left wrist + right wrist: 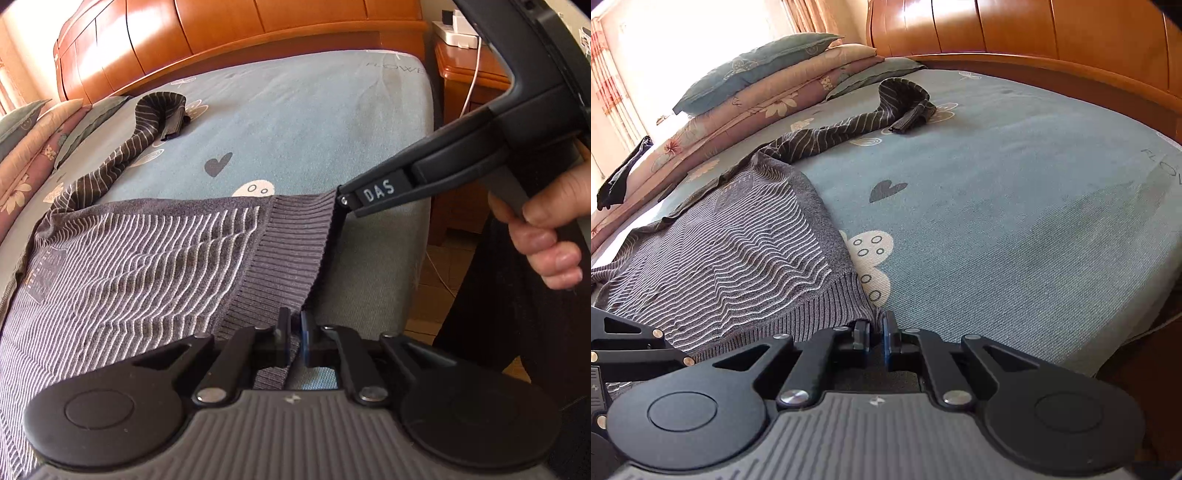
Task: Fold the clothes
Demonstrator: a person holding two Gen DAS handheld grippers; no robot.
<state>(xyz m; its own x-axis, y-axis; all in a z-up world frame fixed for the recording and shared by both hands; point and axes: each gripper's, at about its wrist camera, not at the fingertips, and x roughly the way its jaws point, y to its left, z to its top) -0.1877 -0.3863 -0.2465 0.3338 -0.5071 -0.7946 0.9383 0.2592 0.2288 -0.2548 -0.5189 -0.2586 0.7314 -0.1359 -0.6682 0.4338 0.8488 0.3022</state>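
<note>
Sweater (129,258) lies flat on the bed (295,122), filling the lower left of both wrist views, its body running from the ribbed hem (280,254) at the near edge up and left toward the pillows (757,74). One sleeve (849,125) trails off to the upper middle of the frame, well apart from both tools. Left gripper (293,325) has its jaws closed on the hem at the bottom centre of its own view. Right gripper (341,197) comes in from the right of that view, a hand (546,236) on its handle, jaws pinched on the hem's far corner. In the right wrist view that corner (864,314) sits right at the fingertips. Both grips are on the same hem edge, so I judge the coming move carries the hem away from the tools, up along the body's long axis toward the collar end
</note>
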